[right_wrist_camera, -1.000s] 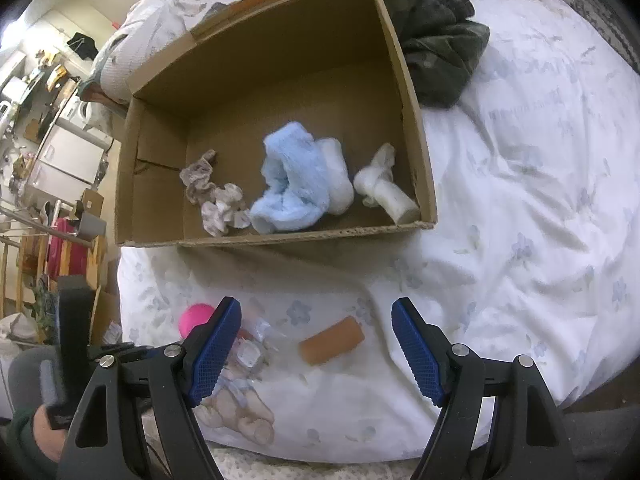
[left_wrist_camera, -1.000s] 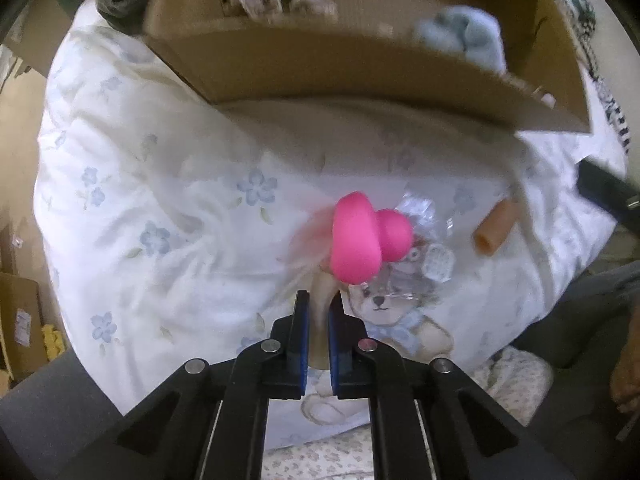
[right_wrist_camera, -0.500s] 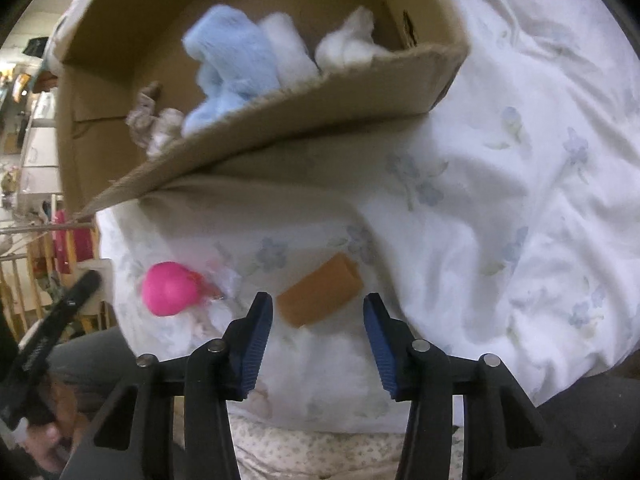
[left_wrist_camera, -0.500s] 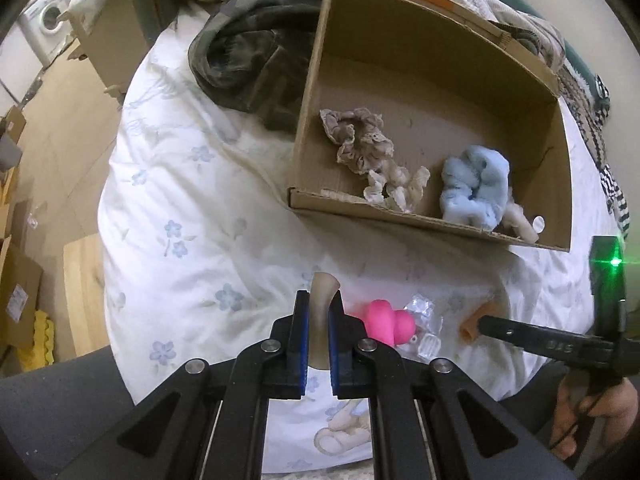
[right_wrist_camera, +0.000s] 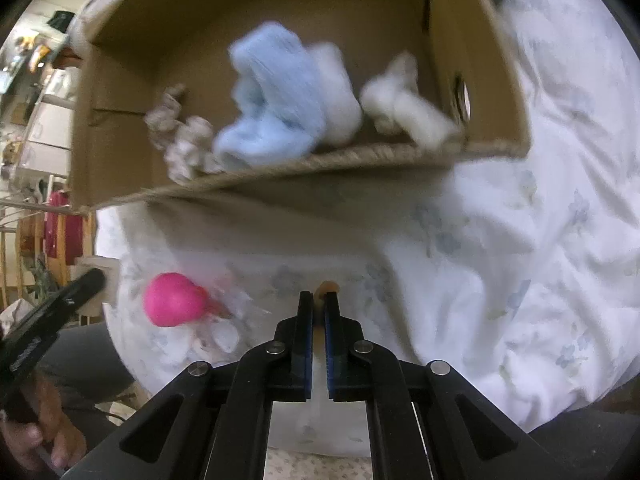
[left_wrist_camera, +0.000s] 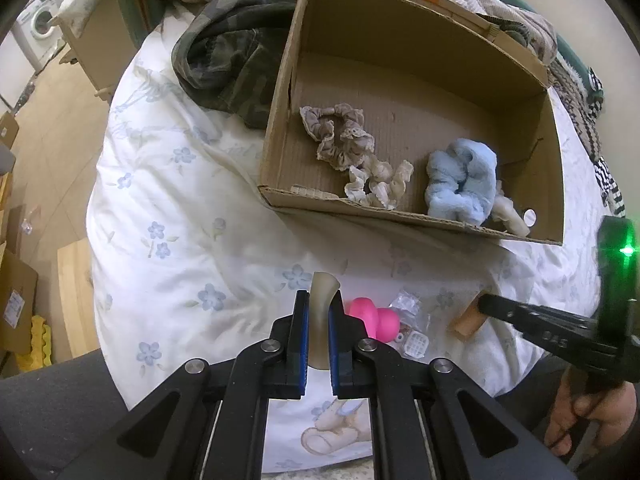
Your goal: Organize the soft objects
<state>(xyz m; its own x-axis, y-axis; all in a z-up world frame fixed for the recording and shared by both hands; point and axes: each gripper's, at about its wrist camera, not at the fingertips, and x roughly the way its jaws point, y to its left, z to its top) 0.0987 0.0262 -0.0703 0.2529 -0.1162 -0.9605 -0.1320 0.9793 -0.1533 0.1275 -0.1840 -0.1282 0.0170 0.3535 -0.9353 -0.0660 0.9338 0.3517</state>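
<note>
My left gripper (left_wrist_camera: 319,300) is shut on a beige soft piece (left_wrist_camera: 322,288) and holds it above the flowered bedding. My right gripper (right_wrist_camera: 319,300) is shut on the tan sponge roll (right_wrist_camera: 326,289), which also shows in the left wrist view (left_wrist_camera: 468,320) on the bedding. A pink squishy toy (left_wrist_camera: 372,320) lies beside clear plastic packets (left_wrist_camera: 410,312); the toy also shows in the right wrist view (right_wrist_camera: 174,300). The open cardboard box (left_wrist_camera: 400,216) holds beige scrunchies (left_wrist_camera: 348,148), a light blue fluffy cloth (left_wrist_camera: 460,184) and a white roll (left_wrist_camera: 508,212).
A dark camouflage garment (left_wrist_camera: 232,48) lies left of the box. The white flowered duvet (left_wrist_camera: 168,200) covers the bed. Cardboard boxes (left_wrist_camera: 16,308) and wooden floor are off the left edge. Striped and patterned fabrics (left_wrist_camera: 580,80) lie at the far right.
My left gripper rose and pulled back with the beige piece, bringing the whole box into view. My right gripper closed from wide open onto the tan sponge roll.
</note>
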